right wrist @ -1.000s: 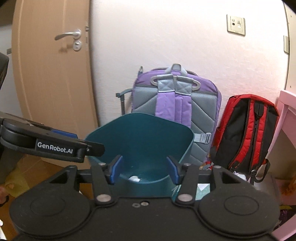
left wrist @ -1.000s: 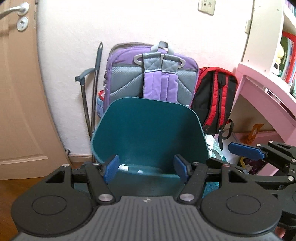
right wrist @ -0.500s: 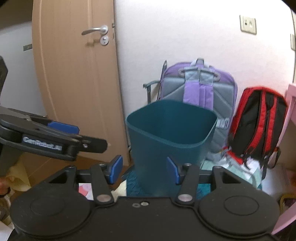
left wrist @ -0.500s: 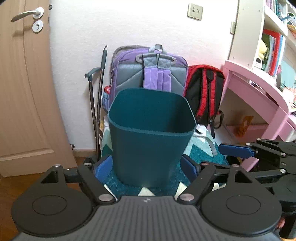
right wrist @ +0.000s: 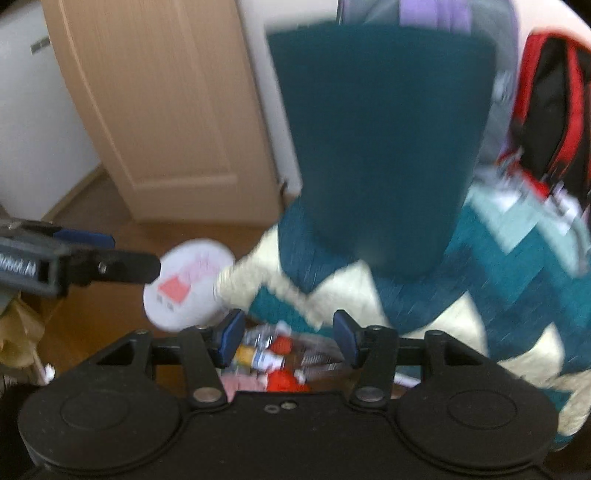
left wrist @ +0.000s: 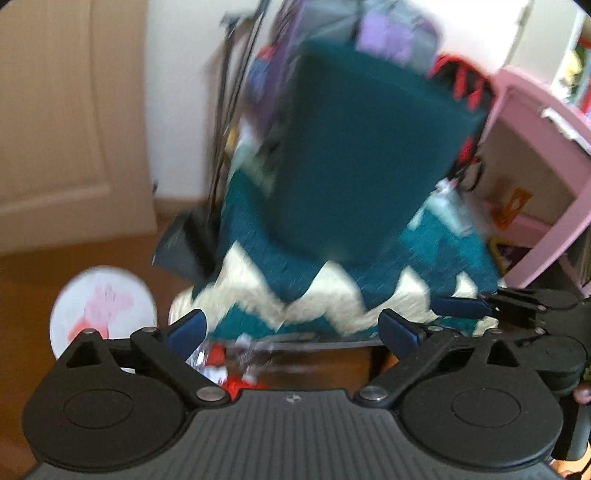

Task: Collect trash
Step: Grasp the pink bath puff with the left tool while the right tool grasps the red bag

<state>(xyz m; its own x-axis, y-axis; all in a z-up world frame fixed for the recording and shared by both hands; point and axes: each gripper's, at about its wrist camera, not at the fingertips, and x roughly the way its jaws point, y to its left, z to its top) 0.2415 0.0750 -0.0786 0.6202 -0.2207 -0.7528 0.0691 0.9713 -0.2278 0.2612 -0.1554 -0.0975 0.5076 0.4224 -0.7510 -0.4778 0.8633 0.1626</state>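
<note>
A dark teal trash bin stands on a teal and cream zigzag rug; it also shows in the right wrist view. Both views are blurred. My left gripper is open and empty, low over the rug's near edge. My right gripper is open and empty above colourful wrappers on the floor. A round white paper plate with a pink picture lies on the wood floor to the left, also in the right wrist view.
A wooden door is at the left. Purple and red-black backpacks lean on the wall behind the bin. A pink desk stands at the right. A dark dustpan rests beside the rug.
Both grippers have pulled back from the bin and tilted down toward the floor. The rug, the plate and the wrappers have come into view. The views are now motion-blurred.
</note>
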